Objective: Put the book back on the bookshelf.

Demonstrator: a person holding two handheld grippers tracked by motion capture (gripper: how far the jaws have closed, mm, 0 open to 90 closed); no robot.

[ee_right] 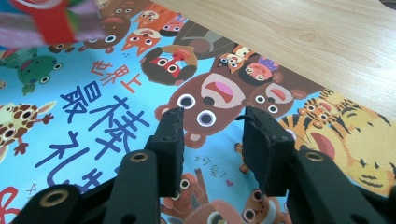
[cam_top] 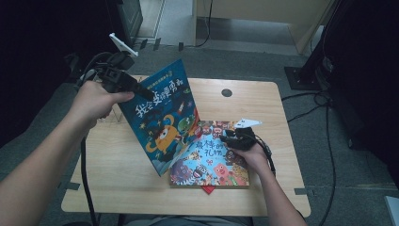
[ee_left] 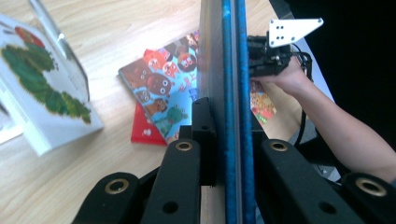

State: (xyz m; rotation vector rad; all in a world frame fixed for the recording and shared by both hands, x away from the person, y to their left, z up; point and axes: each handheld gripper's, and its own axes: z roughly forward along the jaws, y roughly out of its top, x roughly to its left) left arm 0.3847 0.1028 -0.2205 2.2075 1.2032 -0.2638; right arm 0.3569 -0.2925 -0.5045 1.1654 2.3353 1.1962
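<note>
**Both arms out, one raised, one low**

My left gripper (cam_top: 141,89) sits raised at upper left, jaws clamped tight, forearm stretching from the bottom-left corner. My right gripper (cam_top: 225,136) rests low at centre-right, jaws parted, pointing left.

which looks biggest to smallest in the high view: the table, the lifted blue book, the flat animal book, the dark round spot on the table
1. table
2. lifted blue book, though it is raised nearer the camera
3. flat animal book, close in size to the blue one
4. dark round spot

Two black hand-held grippers, left gripper (cam_top: 141,89) and right gripper (cam_top: 226,138), with brass-ringed screw holes, trailing black cables, white three-cornered top plates; bare forearms.
</note>
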